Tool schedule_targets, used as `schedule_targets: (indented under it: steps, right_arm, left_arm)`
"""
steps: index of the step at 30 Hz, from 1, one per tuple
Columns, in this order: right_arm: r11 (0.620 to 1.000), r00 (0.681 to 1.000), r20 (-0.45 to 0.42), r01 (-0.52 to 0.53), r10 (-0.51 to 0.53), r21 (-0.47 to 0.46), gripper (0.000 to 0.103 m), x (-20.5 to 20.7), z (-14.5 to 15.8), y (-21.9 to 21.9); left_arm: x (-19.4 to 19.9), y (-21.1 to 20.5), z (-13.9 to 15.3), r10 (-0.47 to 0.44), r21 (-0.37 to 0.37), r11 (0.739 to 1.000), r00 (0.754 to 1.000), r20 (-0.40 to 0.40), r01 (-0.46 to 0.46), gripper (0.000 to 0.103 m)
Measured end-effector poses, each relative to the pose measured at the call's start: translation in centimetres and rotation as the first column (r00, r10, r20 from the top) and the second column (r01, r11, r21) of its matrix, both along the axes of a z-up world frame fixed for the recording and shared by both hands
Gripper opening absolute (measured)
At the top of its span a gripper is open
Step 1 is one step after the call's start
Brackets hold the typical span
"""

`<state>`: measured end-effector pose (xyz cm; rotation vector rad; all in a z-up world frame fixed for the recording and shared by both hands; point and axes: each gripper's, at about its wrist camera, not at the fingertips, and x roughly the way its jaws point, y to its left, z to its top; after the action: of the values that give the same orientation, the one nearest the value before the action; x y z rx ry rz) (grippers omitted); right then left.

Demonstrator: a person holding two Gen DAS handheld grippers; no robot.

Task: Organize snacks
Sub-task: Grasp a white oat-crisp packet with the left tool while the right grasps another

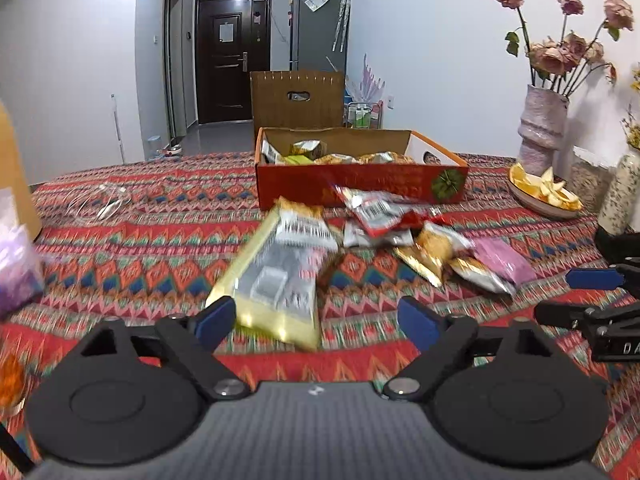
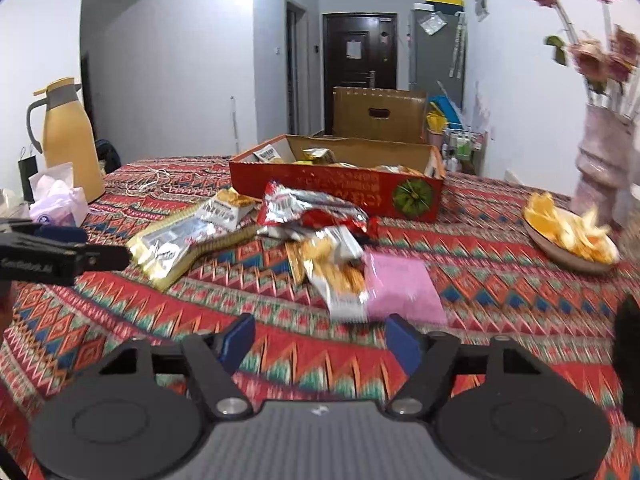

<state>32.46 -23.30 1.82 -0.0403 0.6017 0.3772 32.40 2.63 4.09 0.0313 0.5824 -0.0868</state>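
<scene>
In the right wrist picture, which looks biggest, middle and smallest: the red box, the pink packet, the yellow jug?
1. Red box
2. Yellow jug
3. Pink packet

The jug and packet look close in size, and the packet sits nearer the camera, so that order is unsure.

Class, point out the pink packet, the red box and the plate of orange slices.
pink packet (image 2: 402,288), right wrist view, middle of its face
red box (image 2: 320,190), right wrist view, front wall
plate (image 2: 538,236), right wrist view, near rim

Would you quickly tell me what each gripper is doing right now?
Left gripper: open, holding nothing; yellow packet lies ahead.
Right gripper: open, holding nothing.
</scene>
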Motion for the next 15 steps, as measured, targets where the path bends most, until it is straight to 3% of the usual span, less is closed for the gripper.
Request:
schedule_targets:
  steps: [5,9,13,15]
  right_arm:
    - [0.999,0.998,-0.031,-0.053,0.052,-0.01,0.067,5.6,-1.0,1.6]
    - [0.997,0.993,-0.088,-0.079,0.079,0.004,0.064,9.6,-2.7,2.3]
    - [0.998,0.991,-0.126,-0.06,0.055,-0.036,0.064,11.9,-4.3,2.4]
    - [0.997,0.988,-0.147,-0.06,0.053,-0.045,0.065,12.5,-5.0,2.1]
  left_arm:
    - [6.3,-0.4,-0.5,-0.018,0.039,0.999,1.0,-0.018,0.018,0.075]
    - [11.8,-0.9,-1.6,-0.024,0.078,0.997,0.999,-0.039,0.027,0.074]
    - [15.5,-1.4,-3.1,-0.028,0.093,0.995,0.997,-0.067,0.034,0.072]
    - [16.7,-1.6,-3.8,-0.029,0.103,0.994,0.997,-0.077,0.037,0.064]
